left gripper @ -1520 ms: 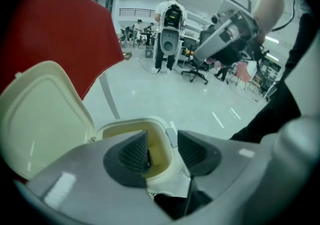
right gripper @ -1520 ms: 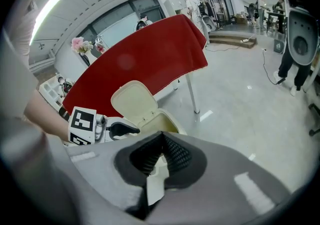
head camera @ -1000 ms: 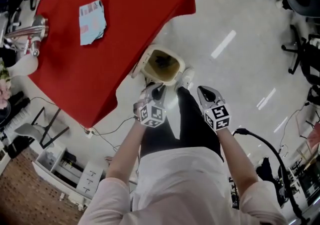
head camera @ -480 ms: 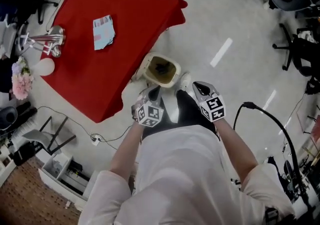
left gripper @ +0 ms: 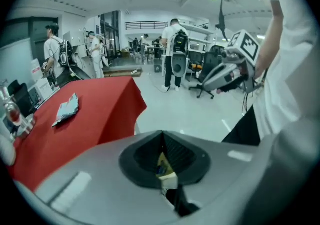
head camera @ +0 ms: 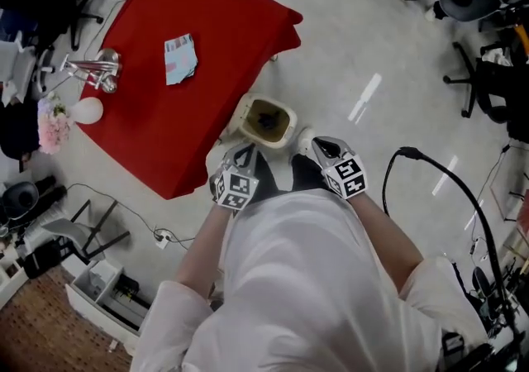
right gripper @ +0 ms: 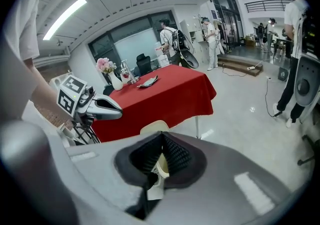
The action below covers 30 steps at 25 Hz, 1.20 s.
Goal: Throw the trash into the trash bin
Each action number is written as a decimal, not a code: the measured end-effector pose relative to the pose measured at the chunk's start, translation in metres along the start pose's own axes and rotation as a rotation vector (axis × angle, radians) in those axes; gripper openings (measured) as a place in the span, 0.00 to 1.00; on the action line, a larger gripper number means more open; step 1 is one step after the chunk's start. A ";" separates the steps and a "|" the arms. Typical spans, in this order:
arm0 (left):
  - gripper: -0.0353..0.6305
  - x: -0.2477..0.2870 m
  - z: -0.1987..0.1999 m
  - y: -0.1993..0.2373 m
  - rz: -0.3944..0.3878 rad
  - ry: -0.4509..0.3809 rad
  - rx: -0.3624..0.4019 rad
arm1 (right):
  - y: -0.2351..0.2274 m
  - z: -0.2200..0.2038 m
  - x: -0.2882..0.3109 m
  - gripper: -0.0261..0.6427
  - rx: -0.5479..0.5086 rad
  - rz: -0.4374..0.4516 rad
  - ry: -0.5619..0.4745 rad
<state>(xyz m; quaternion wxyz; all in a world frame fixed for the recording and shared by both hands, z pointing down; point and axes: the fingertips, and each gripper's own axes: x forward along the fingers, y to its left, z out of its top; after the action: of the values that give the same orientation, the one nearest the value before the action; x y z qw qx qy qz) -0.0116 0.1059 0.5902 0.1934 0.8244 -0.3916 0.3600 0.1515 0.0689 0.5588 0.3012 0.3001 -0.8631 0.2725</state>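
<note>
Only head view shows the trash bin (head camera: 245, 112) whole.

The head view looks steeply down from above the person onto the red tabletop (head camera: 194, 40) and the trash bin (head camera: 245, 112). Each gripper view looks closely along its own jaws, out over the room. All three share the tabletop. The left gripper view catches the right gripper (left gripper: 205, 84), and the right gripper view catches the left gripper (right gripper: 118, 114).
</note>
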 end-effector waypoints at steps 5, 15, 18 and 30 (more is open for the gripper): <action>0.06 -0.024 0.010 0.004 -0.045 -0.013 -0.050 | 0.007 0.012 -0.010 0.04 -0.004 -0.001 -0.017; 0.06 -0.057 0.039 0.007 -0.080 -0.052 -0.124 | 0.013 0.031 -0.023 0.04 0.016 -0.012 -0.057; 0.06 -0.061 0.040 0.007 -0.079 -0.062 -0.128 | 0.015 0.031 -0.024 0.04 0.018 -0.015 -0.061; 0.06 -0.071 0.031 0.015 -0.063 -0.071 -0.141 | 0.020 0.035 -0.023 0.04 0.017 -0.024 -0.065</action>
<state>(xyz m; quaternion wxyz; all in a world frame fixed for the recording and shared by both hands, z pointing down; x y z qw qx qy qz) -0.0402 0.1138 0.5173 0.2481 0.8331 -0.3963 0.2956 0.1402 0.0673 0.5144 0.2735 0.3217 -0.8665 0.2663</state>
